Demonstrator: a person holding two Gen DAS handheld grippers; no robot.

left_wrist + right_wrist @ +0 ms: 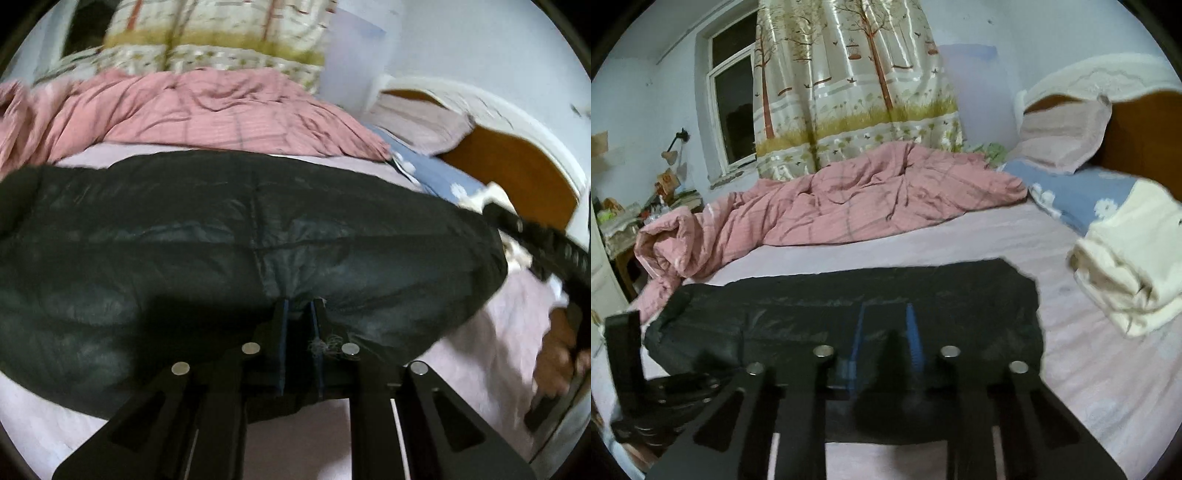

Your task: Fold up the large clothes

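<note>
Both grippers clamped on near hem of black puffy quilted jacket, spread on pale pink bedsheet.

Left gripper: jaws nearly together, pinching a fold of the jacket's near edge. Right gripper: jaws likewise narrow, dark fabric bunched between them. Jacket lies directly ahead of both, long axis crosswise to the fingers, running left to right; which end is the collar cannot be told. Judgement: next fold carries near edge away, toward rumpled pink checked duvet.
</note>
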